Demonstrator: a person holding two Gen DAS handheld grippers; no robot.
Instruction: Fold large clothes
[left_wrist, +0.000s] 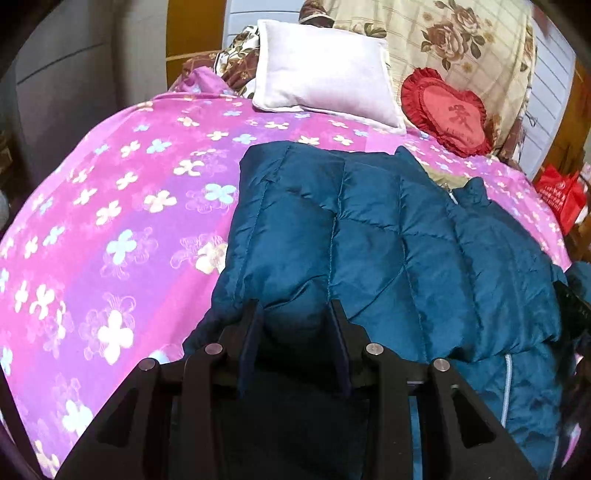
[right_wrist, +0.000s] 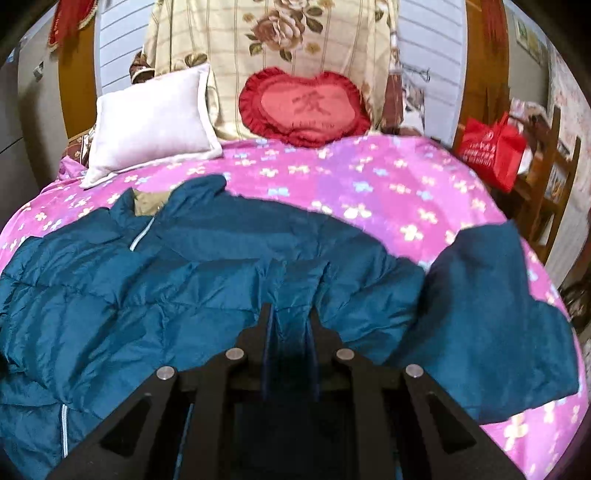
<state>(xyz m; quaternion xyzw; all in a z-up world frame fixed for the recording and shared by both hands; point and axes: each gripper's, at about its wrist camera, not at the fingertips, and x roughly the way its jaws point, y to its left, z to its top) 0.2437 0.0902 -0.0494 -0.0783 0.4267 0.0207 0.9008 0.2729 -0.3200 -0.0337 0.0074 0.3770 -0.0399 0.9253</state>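
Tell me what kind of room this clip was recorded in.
Most likely a home bedroom. A teal puffer jacket lies on a bed with a pink flowered sheet, and a white pillow and a red heart-shaped cushion sit at its head.

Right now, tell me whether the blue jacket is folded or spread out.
Partly folded. The blue jacket lies across the pink bedspread with one side doubled over its body, while a sleeve lies out flat to the side.

Pink floral bed (left_wrist: 110, 206), white slatted wall (right_wrist: 428, 70), wooden chair (right_wrist: 554, 177).
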